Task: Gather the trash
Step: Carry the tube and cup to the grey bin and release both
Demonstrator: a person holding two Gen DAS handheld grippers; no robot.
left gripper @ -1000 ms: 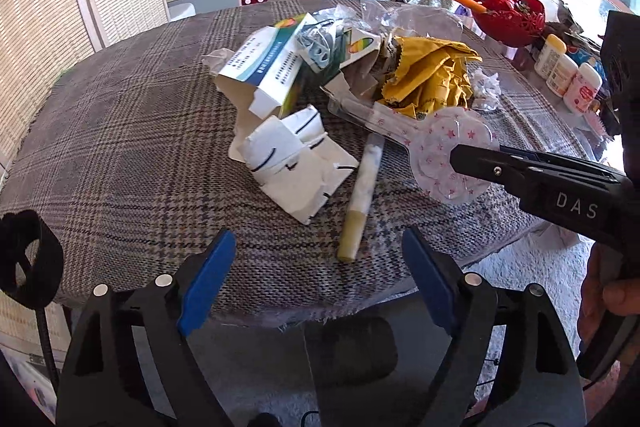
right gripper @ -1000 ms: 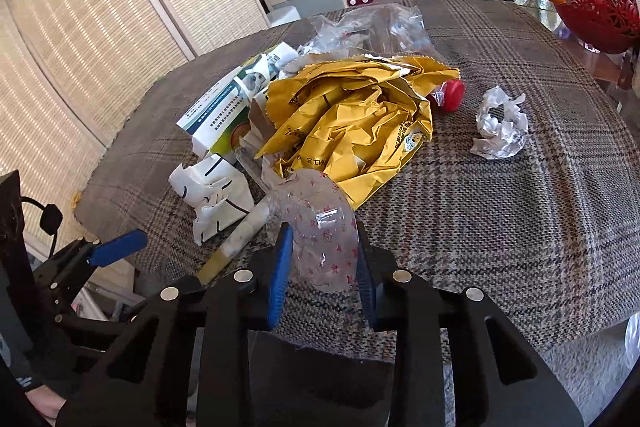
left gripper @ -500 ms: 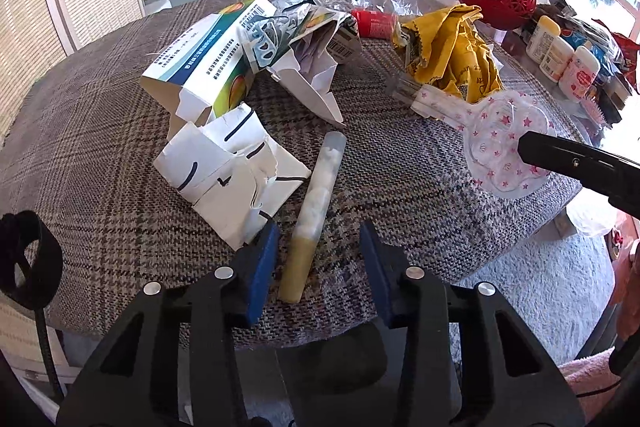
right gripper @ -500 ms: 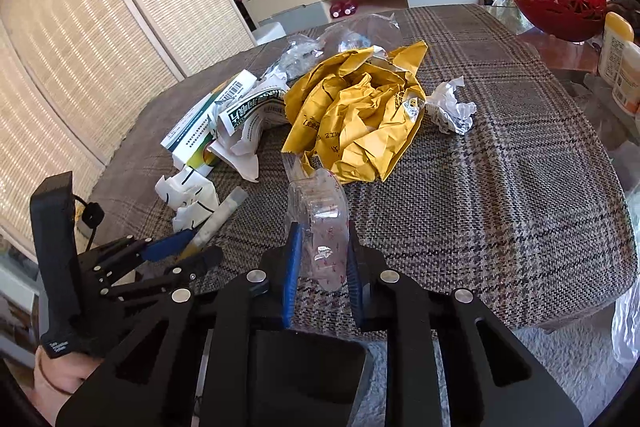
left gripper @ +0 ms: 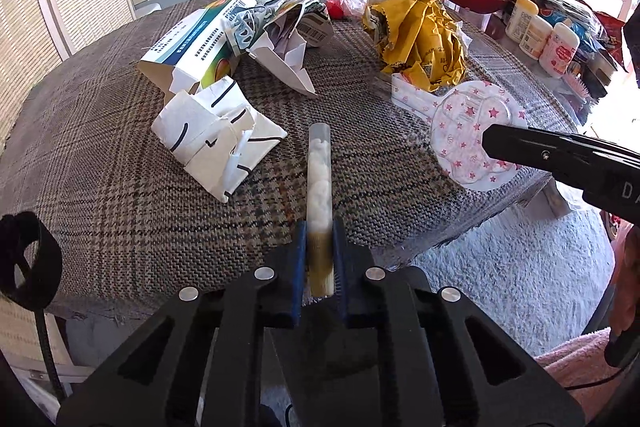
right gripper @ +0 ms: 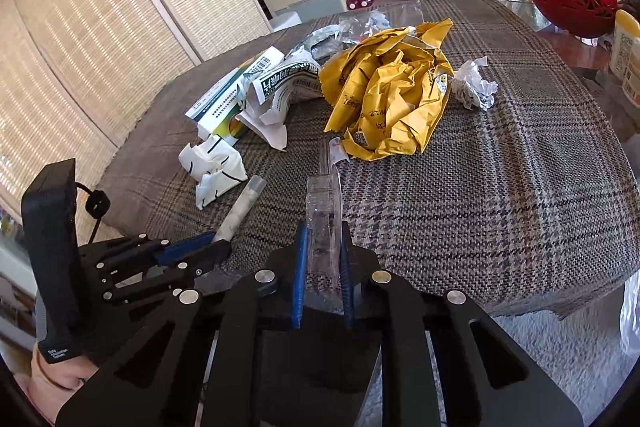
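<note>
At table edge | left gripper (left gripper: 320, 259) jaws clamp tube (left gripper: 319, 171), pointing away | right gripper (right gripper: 322, 267) jaws pinch plastic blister (right gripper: 324, 211)

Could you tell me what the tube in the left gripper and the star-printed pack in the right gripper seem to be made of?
Tube: probably clear plastic, glossy, white wads showing through.
Star-printed pack: looks like thin clear moulded plastic over printed card, with shiny highlights.

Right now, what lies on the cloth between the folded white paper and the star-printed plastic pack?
The clear tube of cotton, held by the left tool; left wrist view shows it.
</note>
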